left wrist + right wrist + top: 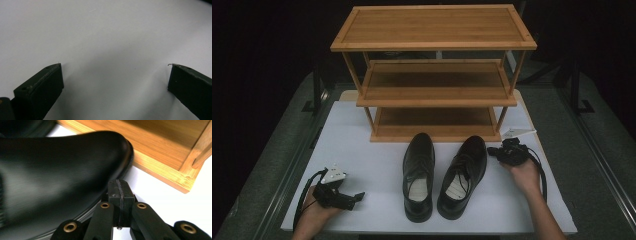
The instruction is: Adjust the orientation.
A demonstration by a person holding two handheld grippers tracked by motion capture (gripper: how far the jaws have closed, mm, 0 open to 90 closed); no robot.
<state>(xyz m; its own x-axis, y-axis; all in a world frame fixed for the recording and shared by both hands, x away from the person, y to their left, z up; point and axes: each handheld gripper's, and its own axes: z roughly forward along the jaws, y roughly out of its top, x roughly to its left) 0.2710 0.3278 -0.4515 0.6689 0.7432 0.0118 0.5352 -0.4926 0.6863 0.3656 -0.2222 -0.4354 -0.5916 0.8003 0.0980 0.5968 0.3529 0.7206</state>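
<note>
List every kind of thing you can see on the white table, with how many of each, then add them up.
Black leather shoes: 2 (left shoe, right shoe)
Wooden three-shelf rack: 1
Hand-held tools: 2 (left tool, open; right tool, shut)
Total: 5

White table (pixel 377 150) with shoes (pixel 418 175), rack (pixel 434 132)

Glossy smooth black leather shoes (pixel 439 175), matt white tabletop (pixel 372 160), smooth pale wooden rack (pixel 434 75).
</note>
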